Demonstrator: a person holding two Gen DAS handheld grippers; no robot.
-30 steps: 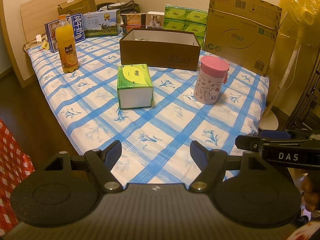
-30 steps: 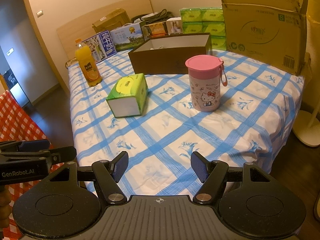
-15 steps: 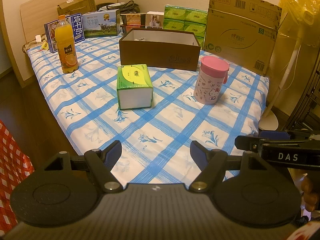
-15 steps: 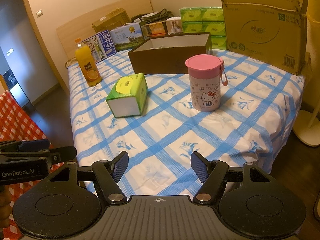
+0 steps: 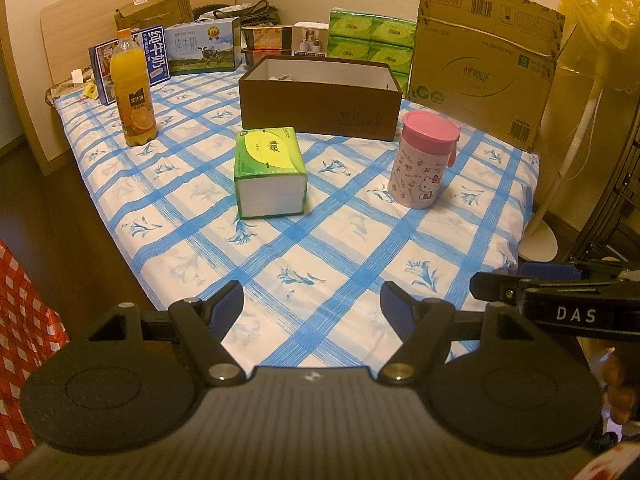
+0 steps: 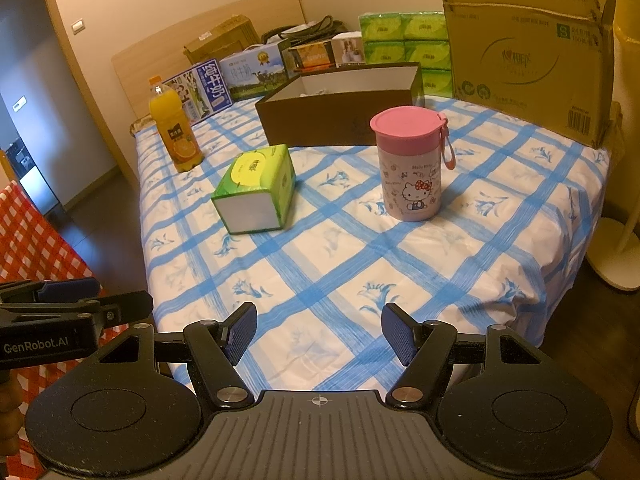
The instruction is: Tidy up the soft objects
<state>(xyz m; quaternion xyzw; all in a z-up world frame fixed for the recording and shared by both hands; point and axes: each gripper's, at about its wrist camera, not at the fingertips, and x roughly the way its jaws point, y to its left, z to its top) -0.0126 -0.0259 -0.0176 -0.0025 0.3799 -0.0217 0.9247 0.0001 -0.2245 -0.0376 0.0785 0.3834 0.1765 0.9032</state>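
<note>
While both tools hang over the near edge of the bed with the blue-and-white checked sheet (image 5: 336, 240), nothing has been picked up: the left gripper (image 5: 311, 300) stands with its jaws spread and nothing between them, and the right gripper (image 6: 319, 328) is likewise released and empty. To my eye the soft thing to sort is the green plastic-wrapped pack of tissues (image 5: 270, 172), lying about mid-bed, nearer the left edge, just in front of the open brown cardboard box (image 5: 320, 108), which stands towards the head of the bed and looks the likely place for it. I would take the pack across its narrower sides with the jaws wide, squeeze only until the wrap dimples, lift it clear of the box wall and set it down flat inside. Keep clear of the pink-lidded cup (image 6: 410, 164) to the right, printed with Hello Kitty, and the tall orange juice bottle (image 5: 133, 92) by the left edge, since both could topple. Readable writing: "DAS" on the right tool's arm in the left view, "GenRobot.AI" on the left tool in the right view, Chinese characters on the blue milk cartons (image 5: 200, 46), an "S" on the big brown carton (image 5: 486, 60)
</note>
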